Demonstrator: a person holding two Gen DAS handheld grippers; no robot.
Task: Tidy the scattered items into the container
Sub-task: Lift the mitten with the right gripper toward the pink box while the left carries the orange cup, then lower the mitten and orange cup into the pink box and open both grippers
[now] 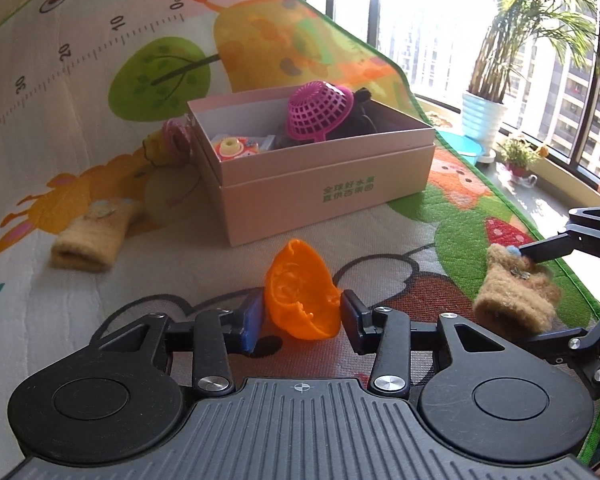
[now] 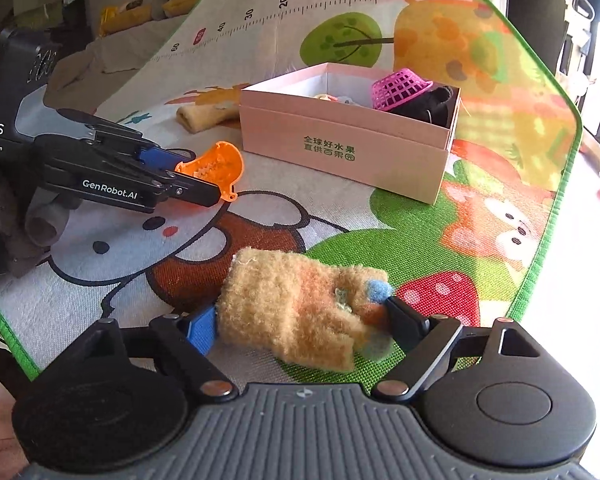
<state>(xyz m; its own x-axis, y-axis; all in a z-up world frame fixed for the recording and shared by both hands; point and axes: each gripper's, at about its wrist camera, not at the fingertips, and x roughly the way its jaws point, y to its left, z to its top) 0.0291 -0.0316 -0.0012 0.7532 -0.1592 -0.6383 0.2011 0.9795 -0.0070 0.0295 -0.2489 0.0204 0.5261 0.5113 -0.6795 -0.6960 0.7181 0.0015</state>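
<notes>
Standing at the middle of the play mat [image 1: 100, 320], the pink box [image 1: 324, 188] is the largest thing and the goal; it is stiff card, open-topped, already holding a magenta mesh basket [image 1: 320, 110], something dark and a small round toy.

Next in size is the fuzzy tan glove [image 2: 300, 312], lying flat on the mat between the fingers of the right claw [image 2: 300, 328]. The blue pad sits at its cuff end and the dark finger touches the end with the blue pompom, but the pile does not look squeezed, so I judge that claw spread around the glove and not yet gripping. It should be light, soft and floppy; a pinch across the thick middle would gather enough wool, and the loose ends will likely droop once lifted. A second tan glove [image 1: 92, 240] lies well apart, on the far left of the box.

Smallest is the orange plastic scoop [image 1: 300, 300], a thin hollow shell with a little tab. The left claw [image 1: 302, 316] is clenched on it, one pad on each side of the shell. It looks light, hard and rather slick, and a thin wall like that could flex or pop out, so a firm, gentle hold suits it. It sits near the front wall of the box.
</notes>
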